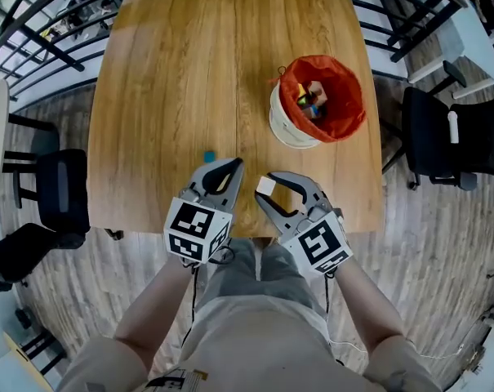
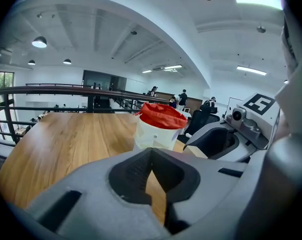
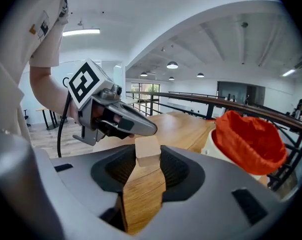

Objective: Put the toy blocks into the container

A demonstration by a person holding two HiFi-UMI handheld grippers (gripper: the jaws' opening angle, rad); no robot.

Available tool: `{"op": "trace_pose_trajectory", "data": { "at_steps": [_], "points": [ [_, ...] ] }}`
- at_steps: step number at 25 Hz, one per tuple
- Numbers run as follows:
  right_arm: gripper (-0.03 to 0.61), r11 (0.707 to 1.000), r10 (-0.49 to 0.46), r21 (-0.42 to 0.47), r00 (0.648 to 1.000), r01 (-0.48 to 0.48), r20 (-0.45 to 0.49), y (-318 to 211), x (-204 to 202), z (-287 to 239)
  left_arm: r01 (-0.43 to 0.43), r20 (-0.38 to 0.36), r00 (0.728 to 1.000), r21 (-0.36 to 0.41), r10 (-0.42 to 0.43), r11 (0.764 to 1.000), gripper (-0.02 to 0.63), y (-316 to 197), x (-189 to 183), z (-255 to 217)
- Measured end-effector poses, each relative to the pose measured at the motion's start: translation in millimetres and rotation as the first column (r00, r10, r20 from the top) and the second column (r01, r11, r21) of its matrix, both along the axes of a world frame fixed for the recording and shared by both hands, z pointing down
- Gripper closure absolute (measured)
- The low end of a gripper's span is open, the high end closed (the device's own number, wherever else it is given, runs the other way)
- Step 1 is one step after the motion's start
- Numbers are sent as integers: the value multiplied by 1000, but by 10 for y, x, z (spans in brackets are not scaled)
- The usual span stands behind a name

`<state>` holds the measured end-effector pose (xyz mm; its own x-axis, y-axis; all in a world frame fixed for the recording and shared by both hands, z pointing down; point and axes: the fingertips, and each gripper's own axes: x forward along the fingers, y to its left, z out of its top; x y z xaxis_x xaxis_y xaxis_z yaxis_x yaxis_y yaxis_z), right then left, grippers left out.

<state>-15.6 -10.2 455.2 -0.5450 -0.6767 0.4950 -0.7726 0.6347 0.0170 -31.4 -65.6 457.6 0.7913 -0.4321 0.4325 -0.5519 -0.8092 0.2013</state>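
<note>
A white container (image 1: 289, 125) lined with a red bag (image 1: 332, 96) stands on the right half of the wooden table (image 1: 181, 72), with several coloured blocks inside. My right gripper (image 1: 267, 184) hovers over the near table edge, shut on a pale wooden block (image 3: 147, 150). The container (image 3: 245, 139) is ahead of it to the right. My left gripper (image 1: 233, 166) hangs beside it, its tips meeting with nothing between them (image 2: 151, 153). A small teal block (image 1: 208, 156) lies on the table just left of the left gripper.
Black office chairs stand on the floor to the left (image 1: 63, 190) and right (image 1: 442, 141) of the table. A dark metal railing (image 1: 51, 51) runs around the far side. The person's legs are below the table's near edge.
</note>
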Motion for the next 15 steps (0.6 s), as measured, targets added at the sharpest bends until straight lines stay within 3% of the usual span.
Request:
{"op": "trace_pose_trajectory", "data": {
  "at_steps": [15],
  "points": [
    [420,965,122,234,993,-120,5,144,479,-1279,-71,-138,986,154,93,985,601,143,484,-1276]
  ]
}}
